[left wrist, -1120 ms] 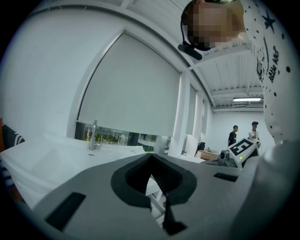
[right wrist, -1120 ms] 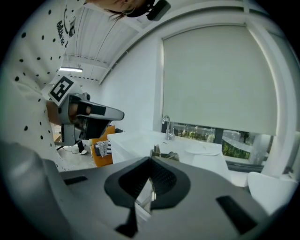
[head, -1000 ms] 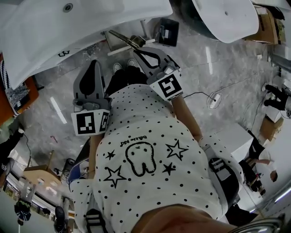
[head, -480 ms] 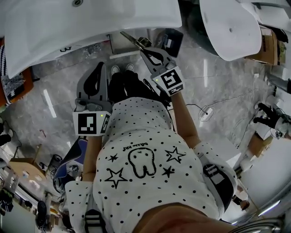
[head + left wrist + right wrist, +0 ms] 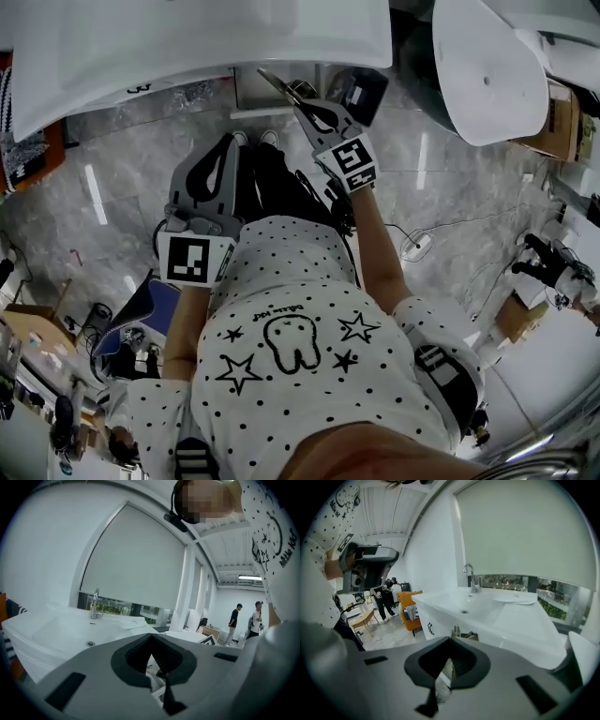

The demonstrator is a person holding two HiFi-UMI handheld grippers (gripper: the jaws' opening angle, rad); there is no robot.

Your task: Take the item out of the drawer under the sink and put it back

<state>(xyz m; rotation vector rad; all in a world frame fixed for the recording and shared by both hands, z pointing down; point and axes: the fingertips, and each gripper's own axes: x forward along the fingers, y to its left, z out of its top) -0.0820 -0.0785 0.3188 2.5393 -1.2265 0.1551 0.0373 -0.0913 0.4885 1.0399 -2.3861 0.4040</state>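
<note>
Right gripper (image 5: 302,105) fingers pinch the slim metal item (image 5: 281,84) at 12 o'clock (likely stiff, light, slippery); best held mid-shaft. Left gripper (image 5: 228,141) fingers closed, empty.

I am watching the long white sink counter (image 5: 187,37) running off the head view's top edge, and it is hiding whatever lies beneath it. At its near edge a dark box-shaped opening (image 5: 361,89) is half showing; I am not making out whether it is the drawer, nor what it contains. A thin metal-coloured piece (image 5: 279,86) just beyond the right gripper (image 5: 302,106) is looking too small to identify. Two far standing figures (image 5: 234,620) in the left gripper view are showing too tiny for detail.
</note>
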